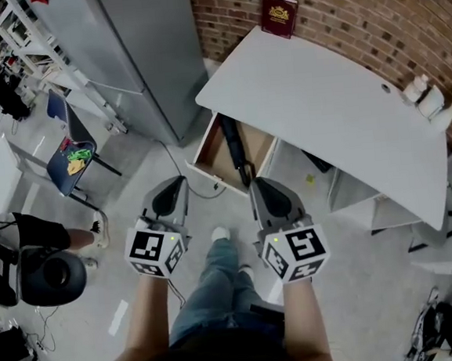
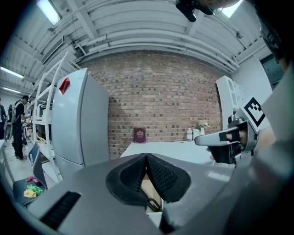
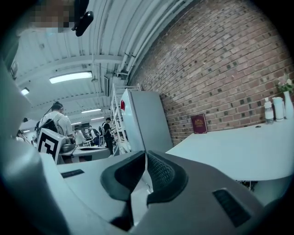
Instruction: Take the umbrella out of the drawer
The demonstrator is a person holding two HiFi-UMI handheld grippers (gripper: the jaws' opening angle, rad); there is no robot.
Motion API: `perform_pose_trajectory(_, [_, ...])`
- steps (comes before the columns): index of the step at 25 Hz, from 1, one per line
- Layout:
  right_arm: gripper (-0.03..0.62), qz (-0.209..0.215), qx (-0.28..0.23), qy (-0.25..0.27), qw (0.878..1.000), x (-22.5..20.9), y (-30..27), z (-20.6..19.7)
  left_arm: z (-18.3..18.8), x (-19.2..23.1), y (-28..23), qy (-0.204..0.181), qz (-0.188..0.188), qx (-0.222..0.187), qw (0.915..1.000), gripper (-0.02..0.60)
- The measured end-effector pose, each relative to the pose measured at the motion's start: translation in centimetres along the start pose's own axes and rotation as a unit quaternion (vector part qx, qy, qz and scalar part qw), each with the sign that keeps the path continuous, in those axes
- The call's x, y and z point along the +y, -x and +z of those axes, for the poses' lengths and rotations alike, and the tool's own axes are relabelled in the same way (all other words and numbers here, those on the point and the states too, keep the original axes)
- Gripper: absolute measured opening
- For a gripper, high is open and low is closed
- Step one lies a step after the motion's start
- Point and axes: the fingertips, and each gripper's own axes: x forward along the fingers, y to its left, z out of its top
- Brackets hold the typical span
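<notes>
Site is reading as a lab or workshop hall. A bare brick wall [image 1: 336, 1] is running behind a white worktop [image 1: 322, 104]. A ribbed metal roof [image 2: 151, 32] is carrying strip lights [image 3: 71, 77]. People [image 3: 57, 120] are standing among white metal racks [image 1: 25, 36], and a cable [image 1: 180, 174] is trailing over the grey floor [image 1: 130, 160].

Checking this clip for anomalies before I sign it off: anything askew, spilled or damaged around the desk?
Nothing stands out. The drawer is open with the black umbrella lying inside, as the task expects; the left gripper and right gripper are shut and empty.
</notes>
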Motion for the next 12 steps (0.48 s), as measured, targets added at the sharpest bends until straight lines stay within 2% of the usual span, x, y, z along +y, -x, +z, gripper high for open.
perform_pose_trajectory(4, [-0.005, -0.004, 0.031, 0.004, 0.999, -1.3, -3.9, -1.5, -1.1, 2.7, -2.5, 0.012, -0.004, 0.012, 0.9999, -0.003])
perform_pose_trajectory(6, [0.066, -0.001, 0.054, 0.012, 0.998, -1.8, -6.3, -2.6, -1.7, 4.3, -3.9, 0.02, -0.003, 0.017, 0.9996, -0.003])
perform_pose_trajectory(12, [0.123, -0.009, 0.116, 0.022, 0.993, -3.8, -13.9, -6.5, -4.2, 8.7, -7.9, 0.046, -0.014, 0.044, 0.9979, -0.003])
